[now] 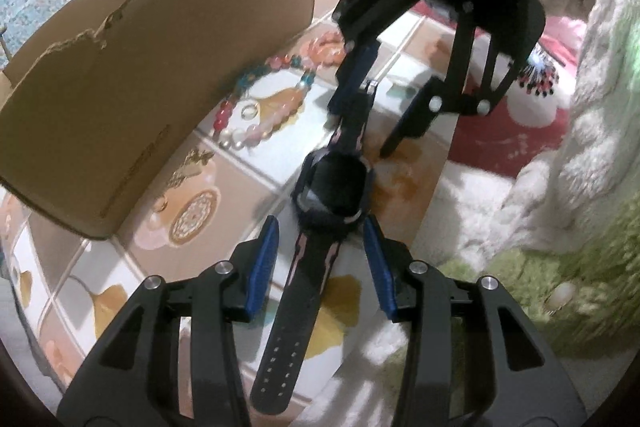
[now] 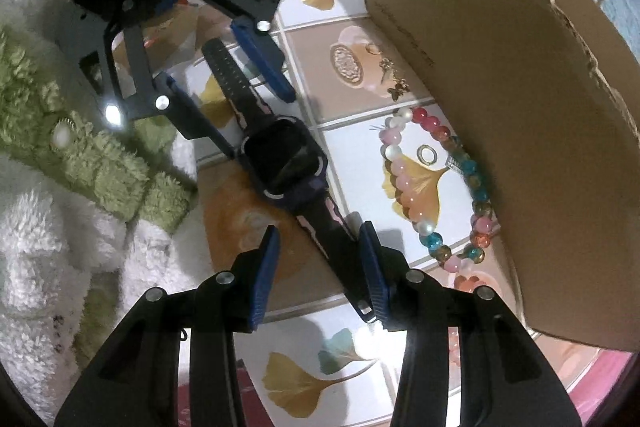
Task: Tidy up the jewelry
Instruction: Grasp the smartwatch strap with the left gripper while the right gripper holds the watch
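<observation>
A black watch with pink strap marks lies flat on the patterned table mat; it also shows in the right wrist view. My left gripper is open, its fingers either side of the strap just below the watch face. My right gripper is open over the other strap end, and shows in the left view. A beaded bracelet, a ring and gold earrings lie beside a cardboard box.
The cardboard box stands at the mat's side, close to the beads. A fluffy white and green rug borders the mat. A red and white cloth lies beyond the right gripper.
</observation>
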`<state>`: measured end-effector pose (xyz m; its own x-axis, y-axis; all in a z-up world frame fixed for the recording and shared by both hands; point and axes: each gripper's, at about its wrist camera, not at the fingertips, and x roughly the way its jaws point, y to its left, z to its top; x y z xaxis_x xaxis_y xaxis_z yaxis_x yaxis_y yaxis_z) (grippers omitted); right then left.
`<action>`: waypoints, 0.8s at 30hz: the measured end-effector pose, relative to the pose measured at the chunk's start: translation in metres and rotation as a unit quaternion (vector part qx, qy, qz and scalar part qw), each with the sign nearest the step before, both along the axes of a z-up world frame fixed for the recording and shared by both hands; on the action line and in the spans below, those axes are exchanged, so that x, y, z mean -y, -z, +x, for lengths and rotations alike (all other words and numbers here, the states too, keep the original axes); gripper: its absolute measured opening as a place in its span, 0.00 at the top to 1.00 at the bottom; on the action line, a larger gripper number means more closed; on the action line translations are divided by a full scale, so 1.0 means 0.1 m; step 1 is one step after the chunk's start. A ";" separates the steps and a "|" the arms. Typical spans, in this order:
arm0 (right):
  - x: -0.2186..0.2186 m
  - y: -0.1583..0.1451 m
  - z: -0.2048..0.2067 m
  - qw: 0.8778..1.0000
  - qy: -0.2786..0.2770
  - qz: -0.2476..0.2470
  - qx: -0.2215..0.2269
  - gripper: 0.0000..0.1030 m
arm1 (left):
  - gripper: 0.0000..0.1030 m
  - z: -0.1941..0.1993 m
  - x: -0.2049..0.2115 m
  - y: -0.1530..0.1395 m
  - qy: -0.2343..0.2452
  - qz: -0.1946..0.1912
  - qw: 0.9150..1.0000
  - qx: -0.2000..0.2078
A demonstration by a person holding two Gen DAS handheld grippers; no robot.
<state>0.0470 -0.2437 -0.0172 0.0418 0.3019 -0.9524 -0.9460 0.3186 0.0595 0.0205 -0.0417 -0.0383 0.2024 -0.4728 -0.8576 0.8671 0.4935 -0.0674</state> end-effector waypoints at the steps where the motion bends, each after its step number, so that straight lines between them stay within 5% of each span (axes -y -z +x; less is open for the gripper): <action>1: -0.01 0.00 0.00 1.000 0.003 -0.003 -0.001 0.61 | 0.62 -0.02 0.02 0.02 0.000 0.004 1.000 0.001; 16: -0.15 0.06 -0.01 0.999 -0.010 -0.006 0.033 0.67 | 0.78 -0.05 0.06 0.07 0.038 0.025 0.999 0.026; 24: -0.32 0.13 0.13 0.998 -0.049 -0.008 0.032 0.56 | 0.79 -0.09 0.16 0.11 0.060 0.021 0.997 0.034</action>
<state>0.0597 -0.2117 -0.0302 0.0740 0.2923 -0.9535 -0.9744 0.2249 -0.0066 0.0114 -0.0578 -0.0494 0.2047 -0.4608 -0.8636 0.9217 0.3877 0.0115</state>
